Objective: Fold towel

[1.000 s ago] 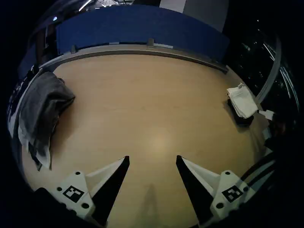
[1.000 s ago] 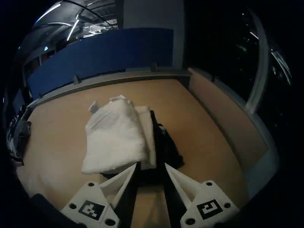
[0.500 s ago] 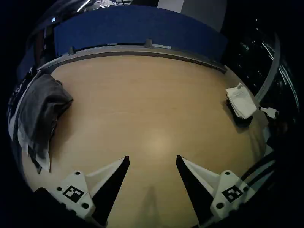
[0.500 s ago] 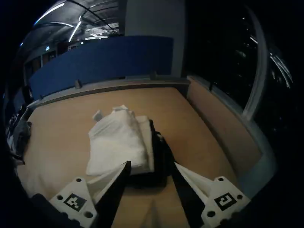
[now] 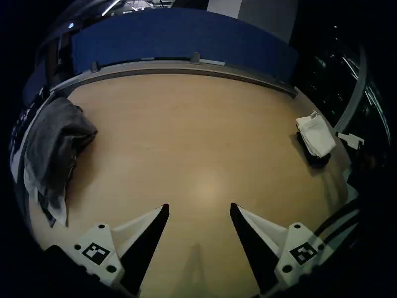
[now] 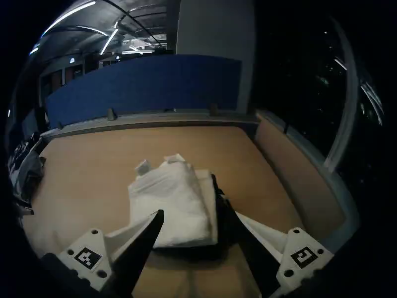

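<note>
Saw a wooden table [image 5: 198,134] under dim light. Noted a blue partition [image 5: 183,37] along its far edge, with a grey rail [image 5: 149,67] at the foot. Spotted a low wooden panel [image 6: 297,184] along the right edge, a pale pillar [image 6: 216,30] behind the partition, and strip lights [image 6: 74,11] overhead.

Colours on the bench: tan, blue, grey, white, black.
Table [image 5: 198,129] tan wood grain, partition [image 5: 188,35] plain blue; heaped towel [image 5: 54,144] grey, folded towel [image 6: 173,203] white on a black item [image 5: 313,158]; left gripper [image 5: 198,205] and right gripper [image 6: 196,212] white, black inner faces, black-and-white square markers.
</note>
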